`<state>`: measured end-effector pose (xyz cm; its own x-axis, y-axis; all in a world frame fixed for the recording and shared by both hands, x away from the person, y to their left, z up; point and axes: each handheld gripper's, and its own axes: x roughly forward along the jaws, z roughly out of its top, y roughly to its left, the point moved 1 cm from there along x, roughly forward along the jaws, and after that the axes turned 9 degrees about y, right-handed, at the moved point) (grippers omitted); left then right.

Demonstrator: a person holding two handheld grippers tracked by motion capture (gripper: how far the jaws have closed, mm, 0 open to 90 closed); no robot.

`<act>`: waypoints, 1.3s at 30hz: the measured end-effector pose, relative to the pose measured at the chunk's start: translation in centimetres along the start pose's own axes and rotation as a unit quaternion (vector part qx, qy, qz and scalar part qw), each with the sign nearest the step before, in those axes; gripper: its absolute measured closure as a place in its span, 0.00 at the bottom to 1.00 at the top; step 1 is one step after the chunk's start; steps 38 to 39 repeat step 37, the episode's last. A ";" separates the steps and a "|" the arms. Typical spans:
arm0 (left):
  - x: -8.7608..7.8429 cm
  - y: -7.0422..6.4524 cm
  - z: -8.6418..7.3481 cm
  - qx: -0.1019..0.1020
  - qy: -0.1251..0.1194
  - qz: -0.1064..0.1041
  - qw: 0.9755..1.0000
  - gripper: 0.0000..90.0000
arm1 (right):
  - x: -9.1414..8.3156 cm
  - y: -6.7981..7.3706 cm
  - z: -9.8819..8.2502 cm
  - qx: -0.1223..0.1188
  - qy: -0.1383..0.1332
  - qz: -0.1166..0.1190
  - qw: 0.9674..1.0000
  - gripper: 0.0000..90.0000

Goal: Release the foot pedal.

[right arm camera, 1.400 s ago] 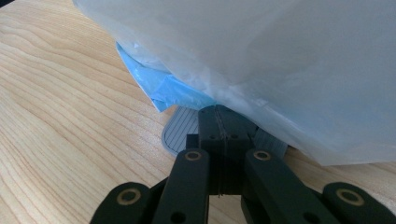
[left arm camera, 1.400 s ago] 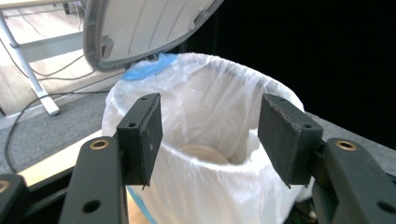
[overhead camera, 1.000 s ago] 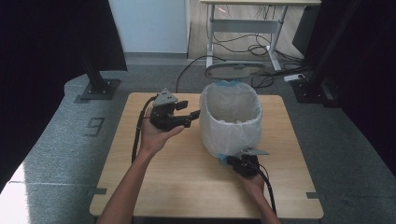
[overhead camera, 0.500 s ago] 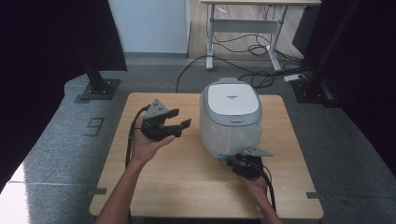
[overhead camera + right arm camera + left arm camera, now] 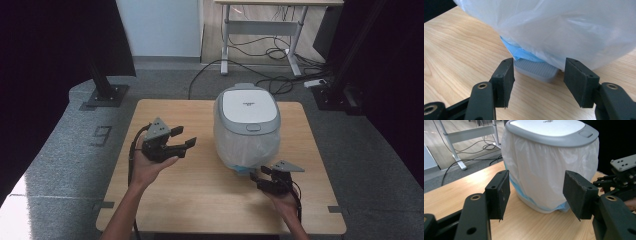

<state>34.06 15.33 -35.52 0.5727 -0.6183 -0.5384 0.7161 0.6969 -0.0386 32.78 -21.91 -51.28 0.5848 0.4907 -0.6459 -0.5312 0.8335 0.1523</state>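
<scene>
standing on a wooden table (image 5: pixel 200 200) toward its far right is a small pedal bin (image 5: pixel 246 127), its grey-and-white lid (image 5: pixel 248 107) shut flat over a white liner bag (image 5: pixel 549 170) whose skirt hangs down the outside almost to the base, with a strip of blue bag (image 5: pixel 517 53) peeking out beneath. the grey ribbed foot pedal (image 5: pixel 536 70) sticks out at the bin's near side. the left gripper (image 5: pixel 181 143) hangs to the left of the bin, well apart from it, jaws about half spread with nothing between them. the right gripper (image 5: pixel 261 175) sits low just near the pedal; its jaws have just been opening and now stand wide, nothing pinched. lining and closing look done; judging by this, only withdrawing the hands, or tidying the loose skirt, seems left.
</scene>
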 end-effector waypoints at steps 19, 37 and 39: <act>0.3 -0.9 -7.9 -0.014 0.041 0.026 0.999 0.39 | -2.5 -3.2 -3.0 0.008 0.007 -0.018 1.000 0.41; 1.8 -0.6 -10.4 -0.033 0.055 0.016 0.998 0.35 | -1.6 -4.1 -3.2 0.010 0.008 -0.041 0.999 0.39; 1.8 -0.6 -10.4 -0.033 0.055 0.016 0.998 0.35 | -1.6 -4.1 -3.2 0.010 0.008 -0.041 0.999 0.39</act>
